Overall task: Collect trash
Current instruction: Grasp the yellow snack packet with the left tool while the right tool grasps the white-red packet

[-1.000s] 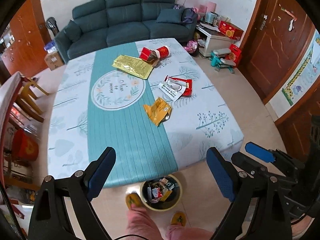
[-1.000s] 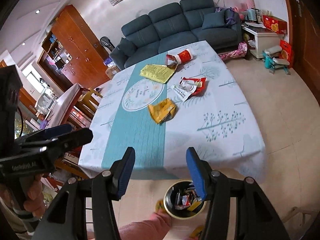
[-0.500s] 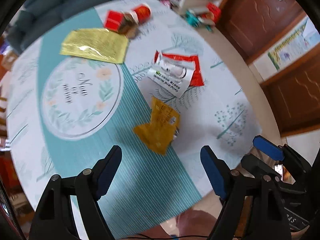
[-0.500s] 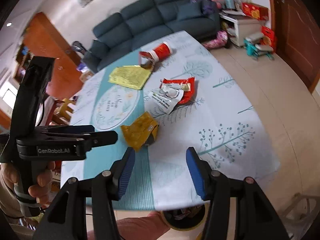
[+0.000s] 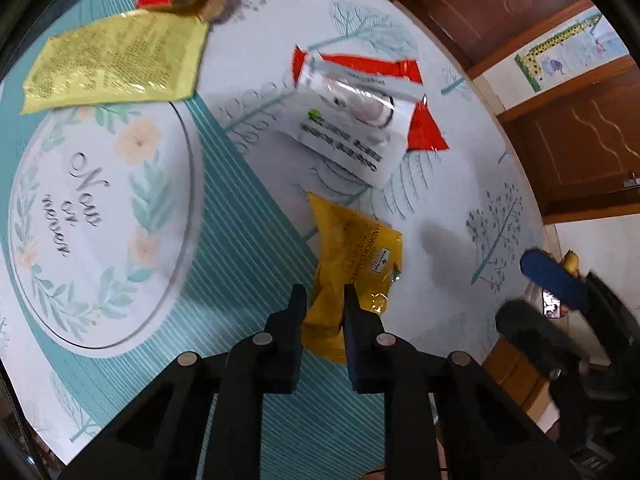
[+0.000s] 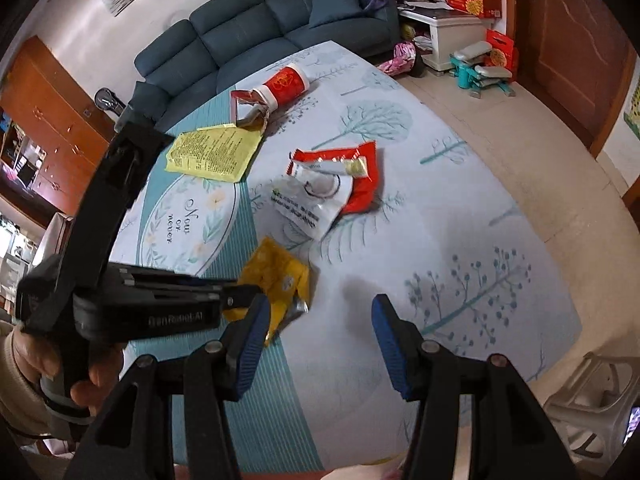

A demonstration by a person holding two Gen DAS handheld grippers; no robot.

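A crumpled yellow cracker wrapper (image 5: 356,248) lies on the tablecloth (image 5: 224,240) near the front edge. My left gripper (image 5: 324,300) points steeply down at it. Its jaws are closing and pinch the wrapper's near part between the pads. In the right wrist view the same wrapper (image 6: 280,276) sits beside the left gripper (image 6: 248,294), which a hand holds. My right gripper (image 6: 316,320) hovers open over bare cloth just right of the wrapper, with nothing between its fingers.
Farther back lie a white wrapper on a red one (image 6: 320,196), a flat yellow packet (image 6: 214,152), a torn red carton (image 6: 248,108) and a tipped red cup (image 6: 286,84). A sofa (image 6: 260,32) stands behind the table, a white stool (image 6: 592,392) at right.
My left gripper came down and forward over the table and narrowed its jaws around the yellow wrapper. The right gripper also moved in over the table, still open. The bin left view.
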